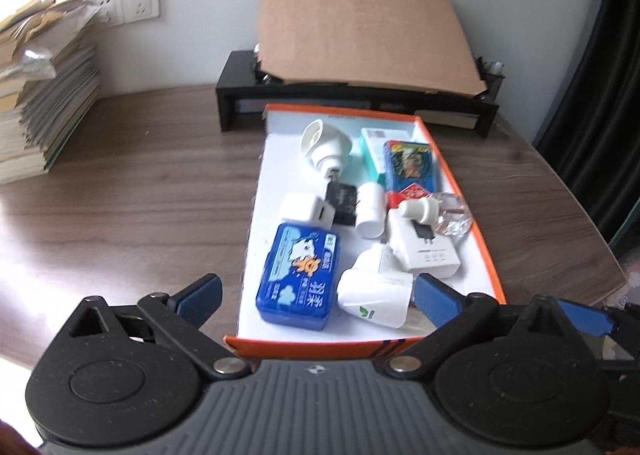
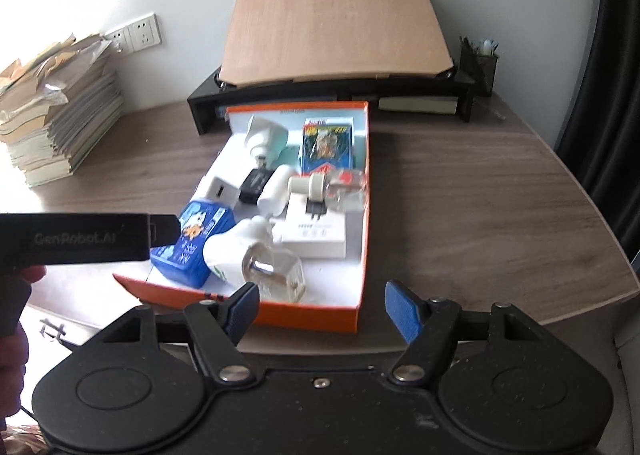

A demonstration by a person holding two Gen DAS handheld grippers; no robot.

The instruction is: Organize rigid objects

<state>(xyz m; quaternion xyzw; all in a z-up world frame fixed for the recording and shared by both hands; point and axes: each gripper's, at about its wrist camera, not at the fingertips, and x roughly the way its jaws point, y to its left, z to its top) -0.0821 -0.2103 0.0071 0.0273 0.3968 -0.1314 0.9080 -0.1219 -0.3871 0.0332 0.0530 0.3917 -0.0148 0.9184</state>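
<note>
An orange shallow box point(image 1: 460, 191) point(image 2: 362, 215) with a white floor lies on the wooden desk. It holds several items: a blue tin point(image 1: 298, 281) point(image 2: 196, 243), white plug devices point(image 1: 376, 291) point(image 2: 236, 245), a white charger box point(image 1: 426, 247) point(image 2: 316, 235), a clear glass bottle point(image 1: 452, 215) point(image 2: 276, 271), a blue picture box point(image 1: 410, 165) point(image 2: 328, 145), a black adapter point(image 1: 340, 199) and a white funnel-shaped piece point(image 1: 324, 143). My left gripper point(image 1: 316, 297) is open and empty over the box's near end. My right gripper point(image 2: 320, 309) is open and empty before the box's near wall.
A black monitor stand point(image 1: 360, 95) point(image 2: 332, 89) with a brown board point(image 1: 368, 27) on it stands behind the box. A stack of books and papers point(image 1: 40, 95) point(image 2: 56, 111) is at the far left. The left gripper's body point(image 2: 80, 239) crosses the right wrist view. The desk edge point(image 2: 592, 295) runs at right.
</note>
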